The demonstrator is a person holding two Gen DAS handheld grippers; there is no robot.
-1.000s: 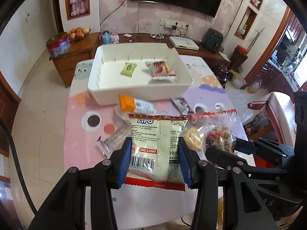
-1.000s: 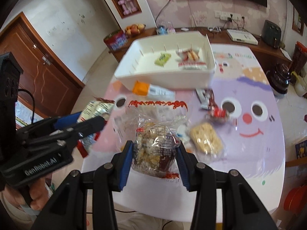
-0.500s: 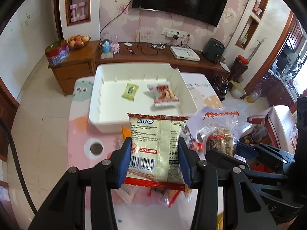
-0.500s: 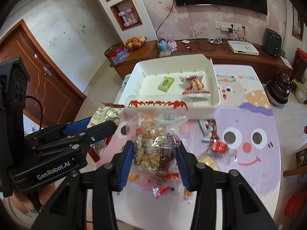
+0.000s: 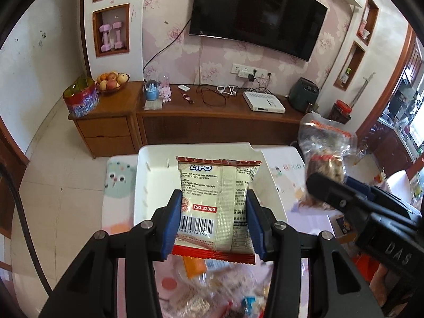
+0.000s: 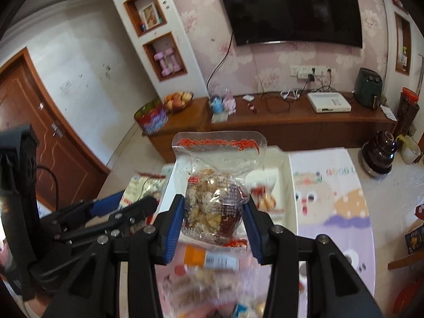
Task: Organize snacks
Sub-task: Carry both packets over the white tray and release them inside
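My left gripper [image 5: 214,225] is shut on a white and red Lipo snack packet [image 5: 217,206], held up over the white bin [image 5: 144,185]. My right gripper [image 6: 213,225] is shut on a clear bag of nut brittle [image 6: 214,201], also raised in front of the white bin [image 6: 287,185]. In the left wrist view the clear bag [image 5: 326,156] and the right gripper [image 5: 344,198] appear at the right. In the right wrist view the Lipo packet [image 6: 140,188] and the left gripper [image 6: 119,212] show at the left. A red and white snack [image 6: 265,198] lies in the bin.
Several loose snacks, among them an orange and white packet [image 6: 209,259], lie blurred on the cartoon-print table [image 6: 339,198] below the grippers. A wooden cabinet [image 5: 217,116] with a fruit bowl [image 5: 111,80], a tin and cables stands behind the table. A dark pot [image 6: 379,156] sits at the table's far right.
Both grippers have risen and moved forward toward the bin, each carrying its packet. The bin now sits close under the packets and the loose snacks have dropped to the bottom of both views.
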